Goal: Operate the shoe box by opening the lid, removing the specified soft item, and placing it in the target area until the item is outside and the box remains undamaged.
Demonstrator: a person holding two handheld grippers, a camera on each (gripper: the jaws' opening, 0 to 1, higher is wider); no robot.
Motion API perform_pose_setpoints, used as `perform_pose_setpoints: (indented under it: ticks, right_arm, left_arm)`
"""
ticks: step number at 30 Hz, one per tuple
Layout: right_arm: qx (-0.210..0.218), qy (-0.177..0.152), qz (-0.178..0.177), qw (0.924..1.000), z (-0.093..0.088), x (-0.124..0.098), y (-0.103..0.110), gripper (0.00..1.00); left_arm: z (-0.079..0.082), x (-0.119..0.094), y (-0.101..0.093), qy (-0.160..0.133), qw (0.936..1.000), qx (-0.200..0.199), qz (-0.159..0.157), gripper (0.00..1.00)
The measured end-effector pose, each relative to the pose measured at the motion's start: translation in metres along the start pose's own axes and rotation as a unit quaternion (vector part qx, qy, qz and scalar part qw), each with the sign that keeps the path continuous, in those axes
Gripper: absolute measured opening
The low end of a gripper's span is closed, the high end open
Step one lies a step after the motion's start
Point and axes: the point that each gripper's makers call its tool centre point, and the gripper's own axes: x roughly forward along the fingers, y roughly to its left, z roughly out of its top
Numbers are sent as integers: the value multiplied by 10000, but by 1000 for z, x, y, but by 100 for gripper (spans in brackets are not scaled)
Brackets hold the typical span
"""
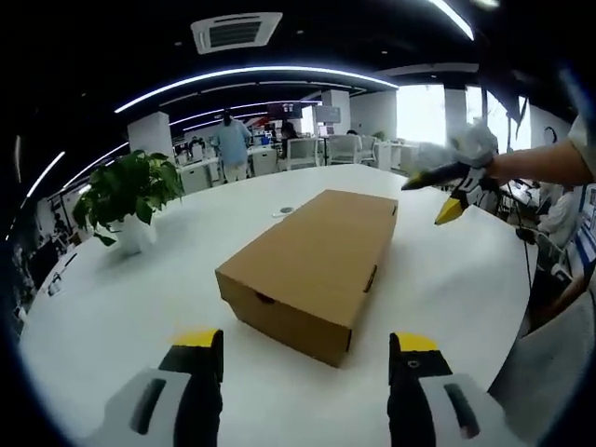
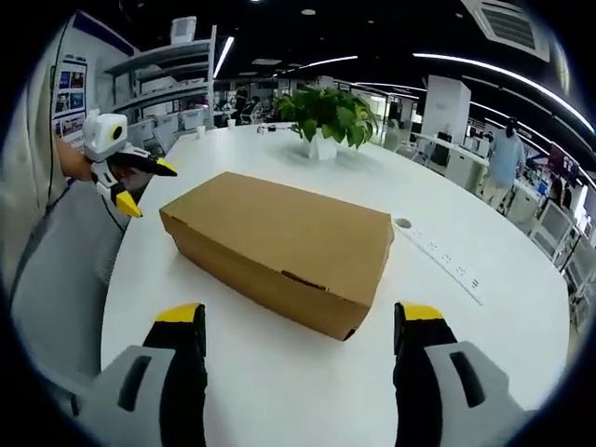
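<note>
Left gripper view: both yellow-tipped grippers (image 1: 305, 356) (image 2: 298, 329) gape, holding nothing; closed brown cardboard shoe box (image 1: 312, 265) w/ thin lid could tear if yanked.

Matt brown cardboard shoe box (image 1: 312, 265) (lid shut) on a smooth, faintly glossy white table (image 1: 121, 307), perhaps laminate.

Each hand-held gripper (image 1: 308, 358) (image 2: 298, 331): black jaws, yellow tips, grey-white body; person wears grey top.
</note>
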Motion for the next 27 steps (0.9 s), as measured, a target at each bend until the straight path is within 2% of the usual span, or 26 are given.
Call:
perform_pose_setpoints:
  ticks: [10,11,14,20,22,27]
  right_arm:
    - [-111,114,203,9997,-8,21,-20,62]
    - [-116,112,207,9997,-8,23,-22,61]
    - [-158,130,224,9995,-8,29,-26,53]
    - [-238,239,308,9990,-11,38,-29,42]
    - [-240,265,281,9990,-10,40,-30,40]
    - [-208,321,292,9988,-11,40,-29,41]
  left_arm:
    - [-1,11,-11,-7,9997,-251,81,60]
    - [0,13,-10,-128,9992,-355,148,58]
    - [-4,18,-14,-141,9990,-391,159,57]
    - [0,27,-21,-215,9987,-410,227,56]
    - [2,32,-22,-317,9983,-434,236,53]
    - [0,43,-22,-298,9971,-611,349,54]
